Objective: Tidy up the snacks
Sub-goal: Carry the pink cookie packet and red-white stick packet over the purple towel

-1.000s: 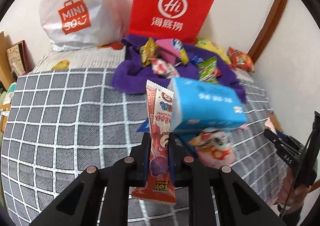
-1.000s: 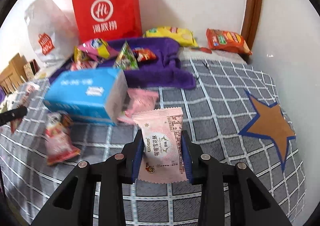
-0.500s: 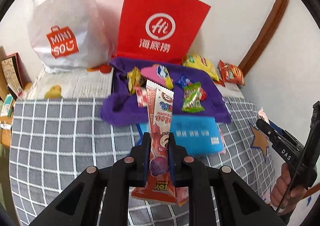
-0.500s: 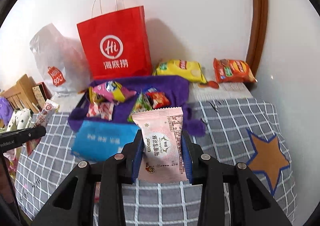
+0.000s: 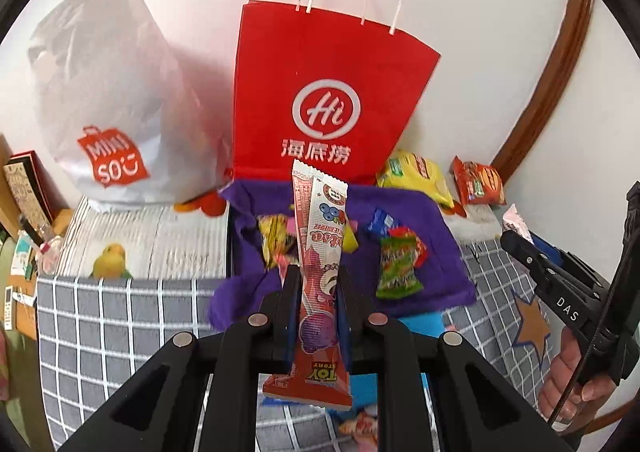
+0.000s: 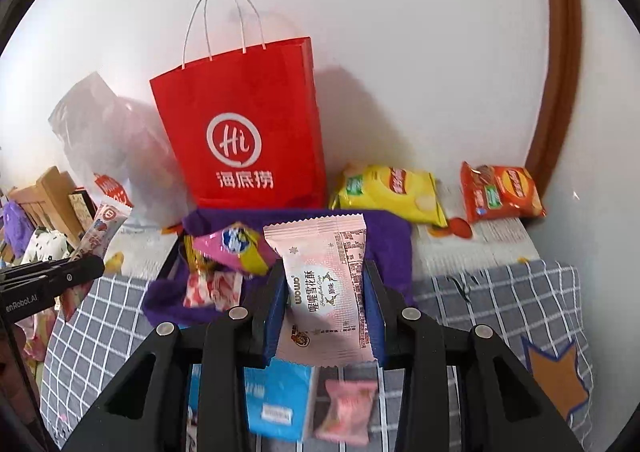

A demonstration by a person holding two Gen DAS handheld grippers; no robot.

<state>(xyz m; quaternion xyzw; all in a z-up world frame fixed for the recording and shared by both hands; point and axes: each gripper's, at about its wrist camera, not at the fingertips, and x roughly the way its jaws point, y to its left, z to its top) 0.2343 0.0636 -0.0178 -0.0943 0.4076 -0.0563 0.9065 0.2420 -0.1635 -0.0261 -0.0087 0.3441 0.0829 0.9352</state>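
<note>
My left gripper [image 5: 316, 284] is shut on a long red Toy Story snack stick [image 5: 320, 252] that stands upright between its pads. A pale pink snack packet [image 6: 324, 284] is clamped in my right gripper [image 6: 326, 288]. Both are raised above the checked bed, facing a red paper bag [image 5: 324, 99] [image 6: 244, 131] against the wall. A purple cloth [image 5: 436, 276] [image 6: 392, 240] in front of the bag carries several small snack packets. The right gripper shows at the right edge of the left wrist view, the left gripper at the left edge of the right wrist view.
A white plastic bag [image 5: 108, 103] stands left of the red bag. Yellow [image 6: 392, 191] and orange [image 6: 500, 191] chip bags lie by the wall on the right. A blue box [image 6: 280, 400] and a pink candy [image 6: 348, 408] lie on the grey checked cover [image 5: 120, 324] below the grippers.
Both grippers have risen and pulled back from the bed with their snacks still held. The blue box and loose candies have dropped low in both views, and the red bag's handles have come into view.
</note>
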